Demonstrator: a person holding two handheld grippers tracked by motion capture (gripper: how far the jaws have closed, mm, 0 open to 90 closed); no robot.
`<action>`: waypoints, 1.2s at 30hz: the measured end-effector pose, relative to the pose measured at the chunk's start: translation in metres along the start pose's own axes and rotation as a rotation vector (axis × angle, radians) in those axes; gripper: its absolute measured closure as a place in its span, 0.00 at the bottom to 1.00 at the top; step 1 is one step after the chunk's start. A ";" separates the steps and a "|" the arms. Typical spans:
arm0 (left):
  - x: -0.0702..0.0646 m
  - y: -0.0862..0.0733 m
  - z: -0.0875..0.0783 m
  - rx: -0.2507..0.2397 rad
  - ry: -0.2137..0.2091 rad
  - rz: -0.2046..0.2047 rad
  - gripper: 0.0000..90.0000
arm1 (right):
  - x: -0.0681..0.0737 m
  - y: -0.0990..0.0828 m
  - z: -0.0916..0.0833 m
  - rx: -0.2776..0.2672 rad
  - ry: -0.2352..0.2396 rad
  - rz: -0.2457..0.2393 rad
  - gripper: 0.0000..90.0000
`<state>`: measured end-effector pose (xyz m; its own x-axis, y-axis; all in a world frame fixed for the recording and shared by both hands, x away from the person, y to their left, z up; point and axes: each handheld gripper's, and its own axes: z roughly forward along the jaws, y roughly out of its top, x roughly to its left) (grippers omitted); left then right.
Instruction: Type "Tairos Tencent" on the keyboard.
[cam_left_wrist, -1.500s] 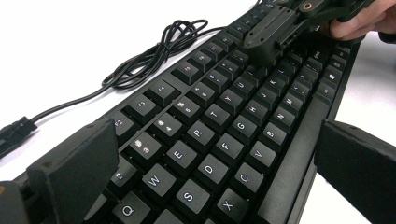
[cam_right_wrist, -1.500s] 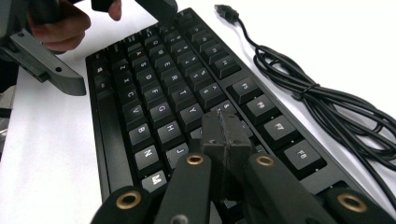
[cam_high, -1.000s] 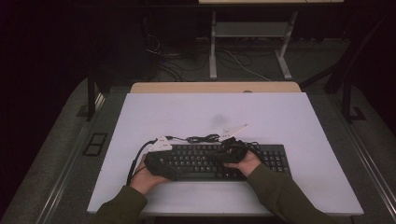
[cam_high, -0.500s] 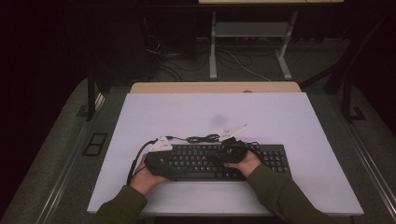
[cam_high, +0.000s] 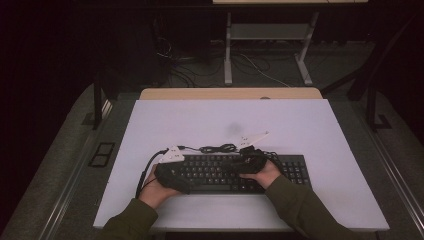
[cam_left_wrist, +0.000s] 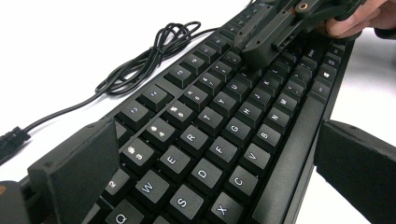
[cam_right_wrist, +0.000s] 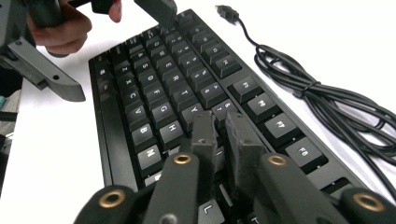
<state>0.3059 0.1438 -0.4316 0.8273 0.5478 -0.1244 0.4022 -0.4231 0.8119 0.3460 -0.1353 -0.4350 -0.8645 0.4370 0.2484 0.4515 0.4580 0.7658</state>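
Pressing down onto the keys, the right gripper (cam_right_wrist: 218, 123) has its two black jaws almost together with a thin gap between the tips, nothing held between them, and they have just been opening a little; the tips sit on the middle rows near the H and J keys of the flat black plastic computer keyboard (cam_high: 227, 172). The left gripper (cam_left_wrist: 205, 154) stands with jaws wide apart, one on each long edge of the keyboard's left end, straddling it around the Q-W-E keys; whether the pads actually press the edges I cannot tell, looks more like a loose brace. Keyboard lies flat on the white table top (cam_high: 210, 120), near the person's edge, roughly centred, long side across. Its thin black cable (cam_right_wrist: 308, 93) lies bundled in a loose coil just behind the keyboard, the plug (cam_right_wrist: 227, 11) loose on the table, not connected to anything. Judged progress: the keyboard is placed and steadied, key poking is under way with the right tool, no sign which keys are done. Left to do, as a guess: more keys, then letting go on both sides.
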 end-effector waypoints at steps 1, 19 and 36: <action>0.000 0.000 0.000 0.000 0.001 0.003 0.00 | 0.000 0.000 -0.001 -0.004 0.002 0.000 0.88; 0.000 0.005 -0.004 -0.031 0.023 0.018 0.21 | -0.007 0.001 -0.008 -0.061 0.009 0.037 0.55; 0.000 0.010 0.002 -0.033 0.018 0.024 0.55 | -0.011 0.002 -0.012 -0.103 -0.024 0.051 0.36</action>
<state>0.3103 0.1377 -0.4251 0.8292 0.5508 -0.0949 0.3690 -0.4119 0.8332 0.3532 -0.1487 -0.4290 -0.8346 0.4772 0.2753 0.4691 0.3534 0.8094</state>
